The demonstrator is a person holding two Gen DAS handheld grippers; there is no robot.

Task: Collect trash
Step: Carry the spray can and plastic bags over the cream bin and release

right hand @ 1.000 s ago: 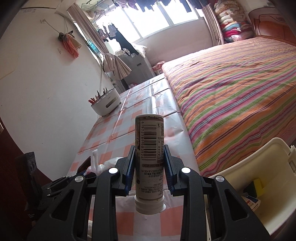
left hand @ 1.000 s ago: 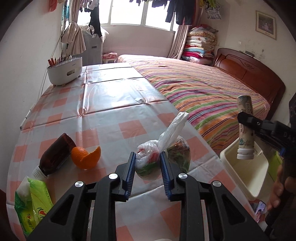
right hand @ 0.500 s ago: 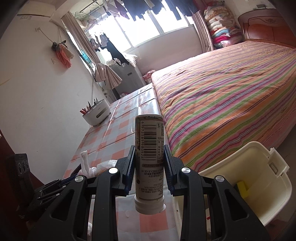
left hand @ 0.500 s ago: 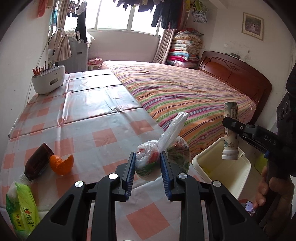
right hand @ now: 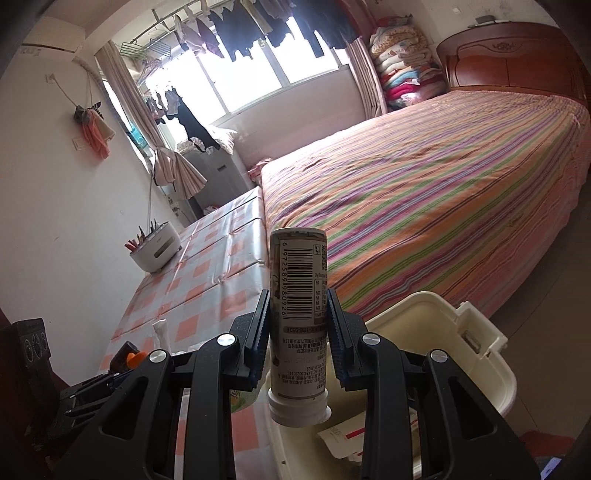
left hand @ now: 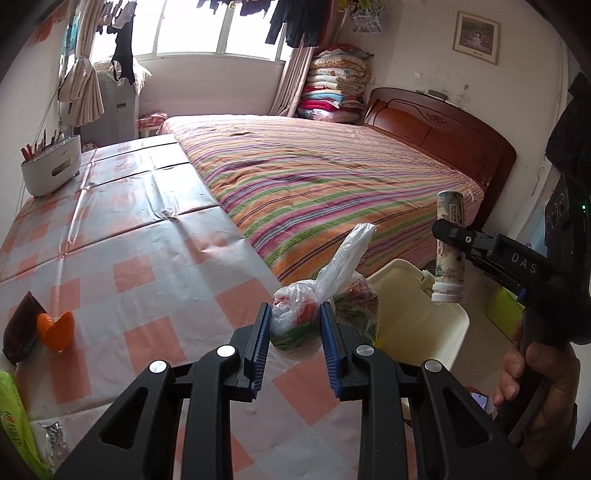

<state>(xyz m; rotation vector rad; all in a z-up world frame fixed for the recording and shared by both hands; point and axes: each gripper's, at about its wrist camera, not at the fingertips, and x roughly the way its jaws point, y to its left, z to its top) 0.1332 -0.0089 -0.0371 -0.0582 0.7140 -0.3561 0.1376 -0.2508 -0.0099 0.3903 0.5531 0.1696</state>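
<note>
— What do I see that's not for collecting?

— From my left claw's view: a bed with a striped cover [left hand: 332, 177] on the right, its wooden headboard [left hand: 436, 129] far right. Folded blankets [left hand: 334, 88] stacked in the far corner. A framed picture [left hand: 476, 37] high on the wall.

— And on the left?

— A table in a checked cloth [left hand: 129, 266]; a white holder [left hand: 51, 170] with pencils at its far left. Clothes [right hand: 258, 26] hang across the window.

"DAS" on right tongs [left hand: 452, 236]
</note>
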